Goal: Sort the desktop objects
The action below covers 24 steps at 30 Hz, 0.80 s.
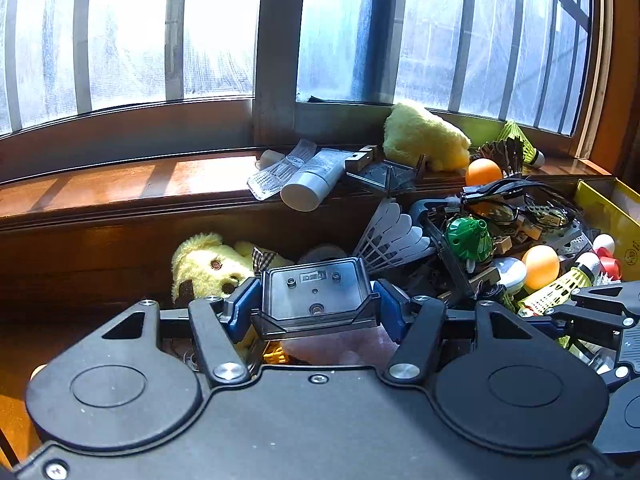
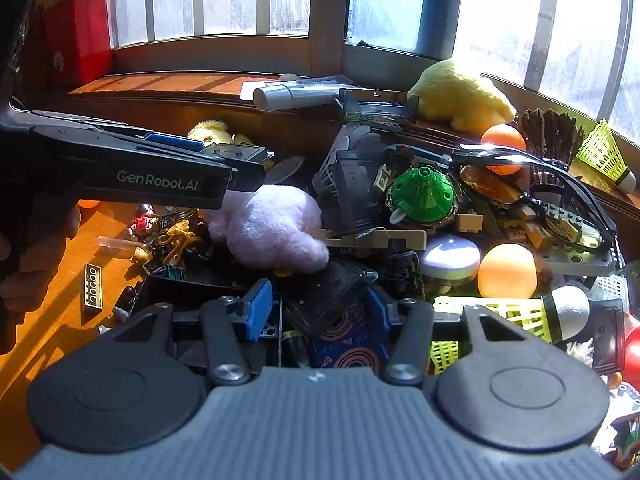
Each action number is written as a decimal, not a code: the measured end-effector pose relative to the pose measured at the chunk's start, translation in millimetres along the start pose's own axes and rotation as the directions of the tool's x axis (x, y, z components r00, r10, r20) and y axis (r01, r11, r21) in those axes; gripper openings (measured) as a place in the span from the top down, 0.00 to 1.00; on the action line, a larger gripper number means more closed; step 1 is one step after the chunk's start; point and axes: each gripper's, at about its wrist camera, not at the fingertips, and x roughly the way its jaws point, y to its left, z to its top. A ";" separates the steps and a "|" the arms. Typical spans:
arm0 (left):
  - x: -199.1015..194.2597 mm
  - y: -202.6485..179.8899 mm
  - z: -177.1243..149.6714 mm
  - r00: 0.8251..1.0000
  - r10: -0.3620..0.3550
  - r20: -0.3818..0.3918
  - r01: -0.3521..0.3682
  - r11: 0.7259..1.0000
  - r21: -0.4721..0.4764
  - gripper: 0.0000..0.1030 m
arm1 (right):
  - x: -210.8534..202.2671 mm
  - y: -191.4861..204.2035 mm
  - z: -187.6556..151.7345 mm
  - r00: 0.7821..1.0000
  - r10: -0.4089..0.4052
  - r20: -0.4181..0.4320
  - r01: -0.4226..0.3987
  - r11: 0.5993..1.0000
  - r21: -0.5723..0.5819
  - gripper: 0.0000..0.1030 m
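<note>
Strong daylight poured through the window (image 1: 132, 36) beyond the jaws, overexposed; fisheye bent edges; foreground lay shadowed.

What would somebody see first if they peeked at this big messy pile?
Probably the fluffy pink plush toy at the left of the toy heap, and the bright green cone-shaped piece in the middle of it. Up close, the left tongs are gripping a dark plastic box.

The words "GenRobot.AI" stand in pale letters on the side of the left gripper (image 2: 248, 168). Other markings are too small to read.
</note>
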 end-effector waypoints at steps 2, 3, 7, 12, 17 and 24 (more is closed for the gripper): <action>-3.3 0.4 -1.1 1.000 -0.004 0.001 0.004 1.000 -0.011 0.42 | 3.5 -1.1 0.9 1.000 0.004 0.003 -0.004 1.000 0.002 0.47; -4.4 0.5 -1.3 1.000 -0.003 0.000 0.003 1.000 -0.013 0.42 | 5.0 -1.6 1.4 1.000 0.001 0.001 -0.001 1.000 0.004 0.49; -9.6 0.8 -3.9 1.000 0.004 -0.003 -0.004 1.000 -0.014 0.42 | 2.1 -5.6 0.9 1.000 -0.005 0.016 0.005 1.000 0.020 0.61; -15.3 0.0 -4.5 1.000 0.004 0.001 -0.004 1.000 -0.017 0.42 | -4.2 -11.2 0.9 0.998 -0.045 0.036 0.044 0.998 0.041 0.78; -21.7 -2.7 -5.5 1.000 0.003 0.009 -0.003 1.000 -0.011 0.42 | -24.5 -21.7 1.2 0.993 -0.093 0.079 0.088 0.993 0.073 0.80; -31.2 -9.1 -7.1 1.000 -0.009 0.015 0.009 1.000 0.004 0.42 | -46.1 -30.5 -2.3 0.993 -0.094 0.075 0.085 0.989 0.122 0.91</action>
